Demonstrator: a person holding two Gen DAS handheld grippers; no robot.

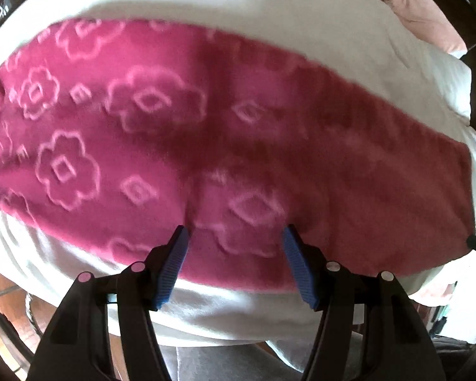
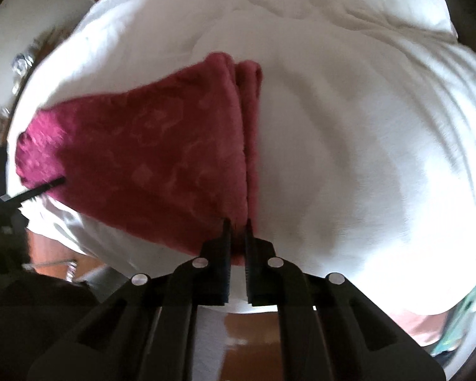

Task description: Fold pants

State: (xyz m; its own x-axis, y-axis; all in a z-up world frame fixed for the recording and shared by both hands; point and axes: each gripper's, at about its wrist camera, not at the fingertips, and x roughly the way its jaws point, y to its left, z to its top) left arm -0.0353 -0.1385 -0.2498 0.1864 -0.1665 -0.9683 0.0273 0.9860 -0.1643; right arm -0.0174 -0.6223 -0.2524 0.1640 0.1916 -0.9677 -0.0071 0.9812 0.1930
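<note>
Pink fleece pants (image 1: 206,127) with a pale flower pattern lie in a long band across a white bed cover (image 1: 269,16). My left gripper (image 1: 235,231) hovers over their near edge, its blue-padded jaws wide open and empty. In the right wrist view the pants (image 2: 142,158) look darker and folded lengthwise, with their end edge running toward me. My right gripper (image 2: 238,222) is shut on the near corner of that end, and pink cloth shows between its fingers. A black tip of the other gripper (image 2: 31,190) pokes in at the left.
The white bed cover (image 2: 365,127) stretches wide to the right of the pants. A pink pillow (image 1: 428,16) lies at the far right corner. Wooden floor (image 2: 247,343) shows below the bed's near edge, and grey cloth (image 1: 222,362) lies under the left gripper.
</note>
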